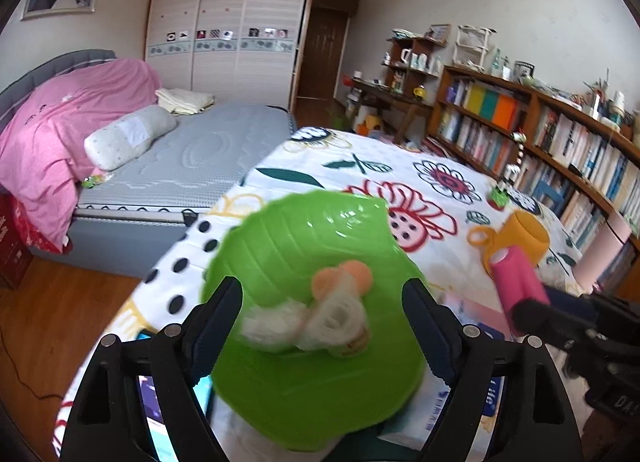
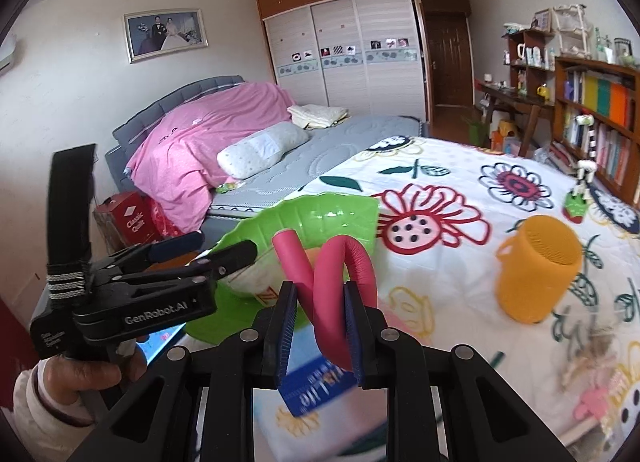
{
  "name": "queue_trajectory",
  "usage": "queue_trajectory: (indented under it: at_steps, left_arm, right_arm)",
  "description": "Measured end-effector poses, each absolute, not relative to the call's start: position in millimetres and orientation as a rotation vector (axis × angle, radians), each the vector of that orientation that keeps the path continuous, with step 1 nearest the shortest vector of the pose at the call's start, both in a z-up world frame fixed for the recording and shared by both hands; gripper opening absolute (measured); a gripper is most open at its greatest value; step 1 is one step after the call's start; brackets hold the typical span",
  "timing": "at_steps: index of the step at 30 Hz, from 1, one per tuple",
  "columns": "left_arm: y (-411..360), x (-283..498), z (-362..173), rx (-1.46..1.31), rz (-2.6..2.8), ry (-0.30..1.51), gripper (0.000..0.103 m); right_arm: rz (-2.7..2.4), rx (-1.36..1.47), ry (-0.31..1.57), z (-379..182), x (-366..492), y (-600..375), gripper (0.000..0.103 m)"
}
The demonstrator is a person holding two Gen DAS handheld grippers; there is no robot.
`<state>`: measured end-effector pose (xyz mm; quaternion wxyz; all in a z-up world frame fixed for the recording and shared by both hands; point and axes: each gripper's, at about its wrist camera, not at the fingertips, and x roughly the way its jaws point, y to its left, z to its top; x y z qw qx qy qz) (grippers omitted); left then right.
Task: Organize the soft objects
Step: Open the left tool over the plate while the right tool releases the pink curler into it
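Note:
A green leaf-shaped bowl [image 1: 312, 374] sits on the flowered quilt [image 1: 420, 174] and holds a blurred white and orange soft toy [image 1: 320, 314]. My left gripper [image 1: 322, 314] hovers open over the bowl, its fingers on either side of the toy; I cannot tell whether they touch it. My right gripper [image 2: 320, 310] is shut on a bent pink foam roller [image 2: 340, 274], just right of the bowl [image 2: 320, 214]. The roller [image 1: 520, 282] and right gripper [image 1: 520, 312] also show in the left wrist view. A hand [image 2: 80, 378] holds the left gripper [image 2: 228, 243].
An orange cup [image 2: 540, 266] lies on its side on the quilt to the right. A small green and red toy [image 2: 576, 206] sits farther back. Blue printed boxes [image 2: 316, 382] lie beneath the bowl. A grey bed [image 1: 192, 158] is left, bookshelves [image 1: 560, 142] right.

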<state>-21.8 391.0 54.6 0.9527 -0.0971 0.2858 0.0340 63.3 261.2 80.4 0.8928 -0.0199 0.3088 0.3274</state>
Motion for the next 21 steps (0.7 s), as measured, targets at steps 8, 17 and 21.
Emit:
queue_trajectory:
  at_steps: [8, 17, 21]
  left_arm:
    - [411, -26, 61, -0.220, 0.135, 0.547, 0.091]
    - [420, -29, 64, -0.247, 0.154, 0.539, 0.098]
    - [422, -31, 65, -0.260, 0.159, 0.540, 0.099]
  right_arm:
    - [0.688, -0.034, 0.679, 75, 81, 283, 0.054]
    - [0.699, 0.002, 0.666, 75, 82, 293, 0.099]
    - [0.691, 0.016, 0.683, 72, 81, 290, 0.102]
